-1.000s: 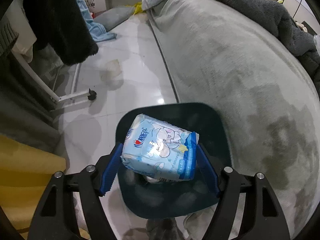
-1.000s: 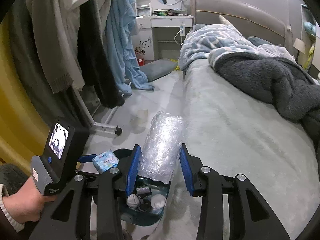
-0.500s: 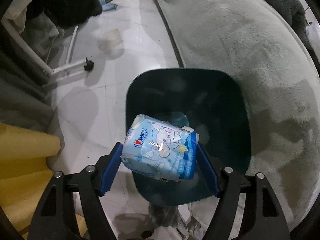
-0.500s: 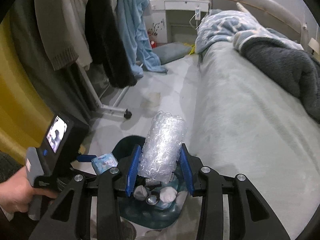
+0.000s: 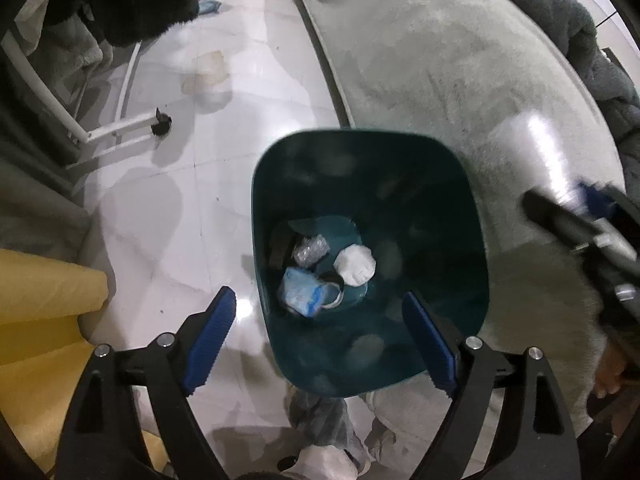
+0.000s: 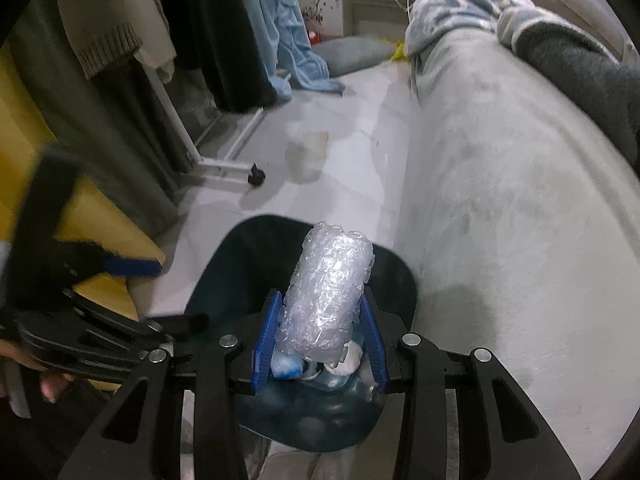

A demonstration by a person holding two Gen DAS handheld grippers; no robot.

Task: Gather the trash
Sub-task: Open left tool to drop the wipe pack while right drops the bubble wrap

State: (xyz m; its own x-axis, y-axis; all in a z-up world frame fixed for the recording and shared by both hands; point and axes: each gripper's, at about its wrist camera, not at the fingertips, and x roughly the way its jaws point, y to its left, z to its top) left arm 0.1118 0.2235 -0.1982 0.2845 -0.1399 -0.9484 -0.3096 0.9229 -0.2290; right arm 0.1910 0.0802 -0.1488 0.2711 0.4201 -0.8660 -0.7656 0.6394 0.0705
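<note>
- The left gripper (image 5: 318,334) points down into the bin, and its two blue fingers (image 5: 212,334) stand wide apart with nothing between them. They have just been opening.
- Right below and between those fingers is the dark green bin (image 5: 460,184), sitting on the white floor (image 5: 168,200) just beside the grey bed (image 5: 460,80).
- The blue tissue pack (image 5: 300,292) lies at the bottom of the bin, a bit nearer the left finger. It touches no finger.
- Just past the pack are a white paper ball (image 5: 356,266) and a small crumpled clear wrap (image 5: 310,250), both on the bin floor. A dark ring lies beside the pack; I cannot tell what it is.
- The right gripper (image 6: 322,344) has its blue fingers (image 6: 266,344) pressed on both sides of a roll of bubble wrap (image 6: 328,296). The roll sticks up past the fingertips, over the open bin.
- Under that roll, deep in the bin, the same trash shows between the fingers.
- Beyond the fingertips, across the floor, stands a white rack leg with a black wheel (image 6: 256,178).
- Farther off hang dark clothes (image 6: 216,32) and a light blue cloth (image 6: 296,36).
</note>
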